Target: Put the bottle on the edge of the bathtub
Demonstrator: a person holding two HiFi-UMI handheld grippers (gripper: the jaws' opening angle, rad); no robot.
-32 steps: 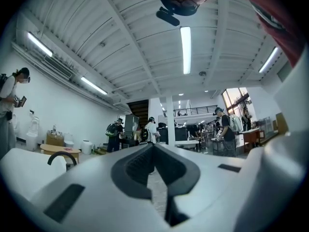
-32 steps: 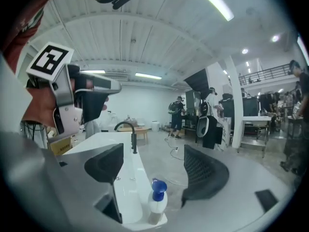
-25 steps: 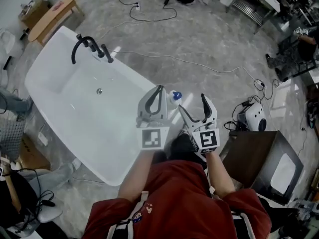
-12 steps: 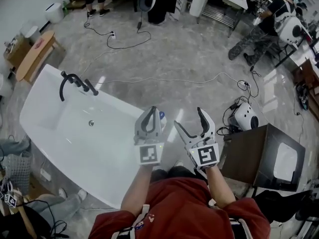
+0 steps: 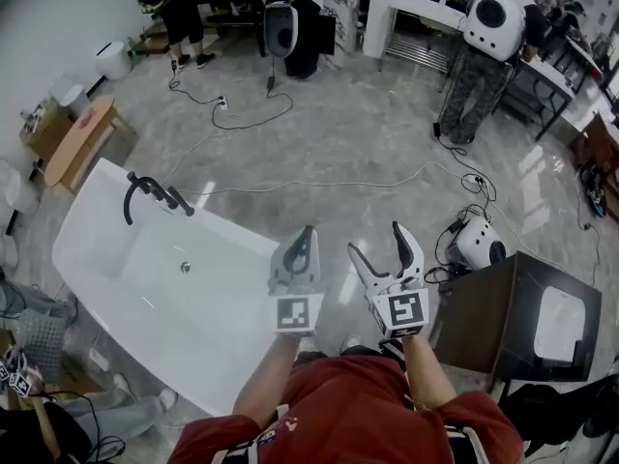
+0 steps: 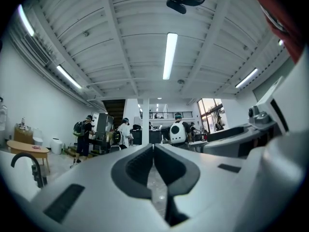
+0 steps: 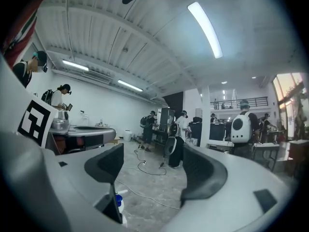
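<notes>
The left gripper (image 5: 306, 235) is hovering with jaws pressed together on nothing; the right gripper (image 5: 376, 240) is gaping empty beside it; the blue-capped bottle (image 7: 119, 203) is peeking out low beside the right gripper's jaw, its footing hidden; the bathtub (image 5: 145, 293) is lying beyond, at the left.

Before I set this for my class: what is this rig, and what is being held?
No robot here: a person holds a two-jaw gripper in each hand. The head view looks down from a camera on their head, showing the left gripper, jaws together, and the right gripper, jaws apart, beside a white bathtub with a black faucet. The other two pictures come from cameras riding on each gripper, looking along its jaws. Neither holds anything. A blue-capped bottle shows low in the right gripper view; what it stands on is hidden.
</notes>
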